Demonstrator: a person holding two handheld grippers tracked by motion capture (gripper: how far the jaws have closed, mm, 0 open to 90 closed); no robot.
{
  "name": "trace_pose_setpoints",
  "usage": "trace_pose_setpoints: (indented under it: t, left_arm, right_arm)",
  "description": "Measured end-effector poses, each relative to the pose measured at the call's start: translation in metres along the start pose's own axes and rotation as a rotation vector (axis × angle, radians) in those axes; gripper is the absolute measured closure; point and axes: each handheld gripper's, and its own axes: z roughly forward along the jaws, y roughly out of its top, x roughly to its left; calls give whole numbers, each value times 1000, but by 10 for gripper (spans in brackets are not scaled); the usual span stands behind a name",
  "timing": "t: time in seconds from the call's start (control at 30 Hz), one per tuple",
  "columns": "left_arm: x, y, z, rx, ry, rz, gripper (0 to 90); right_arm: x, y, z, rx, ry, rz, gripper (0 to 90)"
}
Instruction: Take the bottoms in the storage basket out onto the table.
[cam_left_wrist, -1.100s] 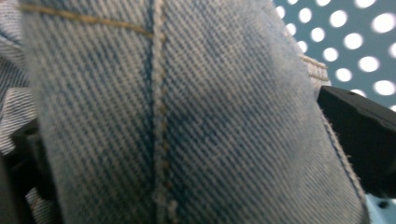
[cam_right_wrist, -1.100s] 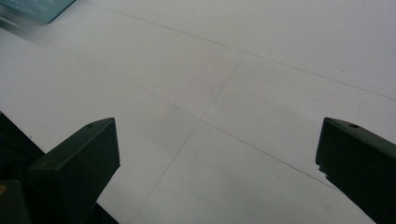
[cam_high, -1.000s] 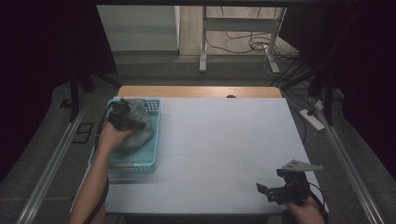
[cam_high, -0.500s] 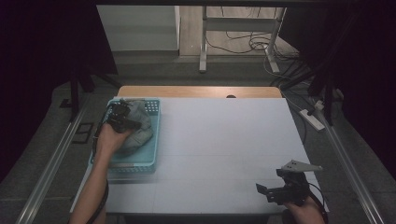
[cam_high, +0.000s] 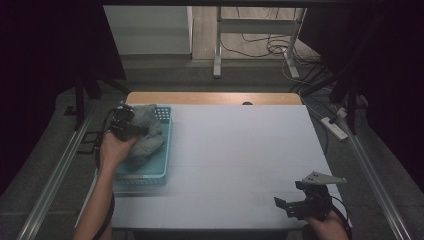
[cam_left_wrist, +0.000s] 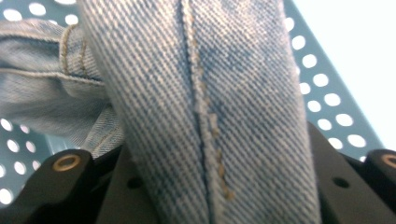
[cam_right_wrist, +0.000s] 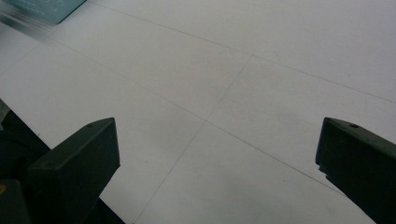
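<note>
A bundle of faded blue denim (cam_high: 148, 131) lies in a teal perforated basket (cam_high: 161, 169) at the table's left side. My left gripper (cam_high: 131, 127) is over the basket, shut on a fold of the denim (cam_left_wrist: 205, 107), whose stitched seam runs between the black jaws. My right gripper (cam_high: 296, 200) hovers near the table's front right corner, open, with bare white tabletop (cam_right_wrist: 224, 93) between its jaws.
The white tabletop (cam_high: 240, 150) spreads wide between basket and right gripper. A wooden strip (cam_high: 210, 98) edges the far side. A corner of the teal basket (cam_right_wrist: 42, 7) appears at the top left of the right gripper view. Cables and a power strip (cam_high: 334, 127) lie on the floor at the right.
My left gripper has moved toward the far end of the basket and lifted the denim a little. The right gripper has stayed put.
</note>
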Motion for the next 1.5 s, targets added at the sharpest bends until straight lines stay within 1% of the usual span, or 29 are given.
trace_pose_setpoints:
  t: [0.1, 0.13, 0.2, 0.23, 0.27, 0.3, 0.37, 0.4, 0.47, 0.53, 0.57, 0.6, 0.63, 0.73, 0.77, 0.8, 0.83, 0.87, 0.9, 1.0, 1.03, 1.17, 1.37, 1.4, 1.47, 1.5]
  left_arm:
    - [-5, 1, -10, -32, -1, 27, 668]
    - [-5, 1, -10, -32, -1, 27, 668]
    - [-8, 2, -15, -49, -5, 36, 669]
    - [-10, 3, -20, -67, -8, 44, 668]
    - [-10, 3, -20, -67, -8, 44, 669]
    - [-11, 3, -26, -85, -9, 48, 668]
    - [-11, 3, -28, -94, -9, 49, 668]
    - [-12, 3, -34, -112, -13, 50, 668]
    - [-12, 3, -37, -119, -15, 51, 668]
    - [-13, 3, -46, -146, -25, 54, 667]
    - [-13, 3, -46, -146, -25, 54, 668]
    - [-15, 3, -52, -163, -30, 59, 667]
    - [-15, 3, -52, -163, -30, 59, 667]
    - [-19, 4, -60, -185, -29, 70, 667]
    - [-22, 5, -64, -198, -27, 75, 668]
    - [-22, 5, -64, -198, -27, 75, 667]
    - [-24, 6, -68, -212, -27, 82, 667]
    - [-24, 6, -68, -212, -27, 82, 667]
    - [-26, 6, -72, -224, -27, 86, 667]
    - [-28, 7, -76, -235, -31, 91, 667]
    - [-30, 7, -78, -245, -32, 95, 667]
    - [-33, 8, -82, -255, -37, 104, 667]
    - [-44, 11, -89, -282, -55, 125, 668]
    - [-44, 11, -89, -282, -55, 125, 668]
    - [-49, 12, -93, -297, -61, 144, 668]
    - [-49, 12, -93, -297, -61, 144, 667]
  right_arm:
    - [0, 0, 0, -2, 4, -1, 0]
    - [0, 0, 0, -2, 5, 0, 0]
    - [0, 0, -1, -3, 5, 0, 0]
    - [-1, 0, -1, -4, 6, 0, 0]
    - [-1, 0, -1, -4, 6, 0, 0]
    - [-1, 0, -1, -5, 7, 0, 0]
    - [-1, 0, -1, -6, 8, -1, 0]
    - [-1, 0, -1, -6, 9, -2, 0]
    - [-1, 0, -1, -6, 9, -2, 0]
    - [-1, 0, -1, -7, 10, -1, 0]
    - [-1, 0, -1, -7, 11, -1, 0]
    - [-1, 0, -1, -7, 12, 0, 0]
    - [-1, 0, -1, -7, 12, 0, 0]
    - [-1, 0, -1, -7, 12, -1, 0]
    - [-1, 0, -1, -6, 12, -2, 0]
    - [-1, 0, -1, -6, 12, -2, 0]
    - [-1, 0, -1, -6, 13, -2, 0]
    - [-1, 0, -1, -6, 13, -2, 0]
    - [-1, 0, -1, -5, 13, -2, 0]
    - [-1, -1, -1, -6, 13, -2, 0]
    - [-1, -1, -1, -6, 13, -2, 0]
    - [-1, -1, -1, -8, 17, 0, 0]
    - [-2, -1, -2, -11, 19, 1, 0]
    - [-2, -1, -2, -11, 19, 1, 0]
    - [-2, -1, -2, -11, 19, 0, 0]
    - [-2, -1, -2, -11, 19, 0, 0]
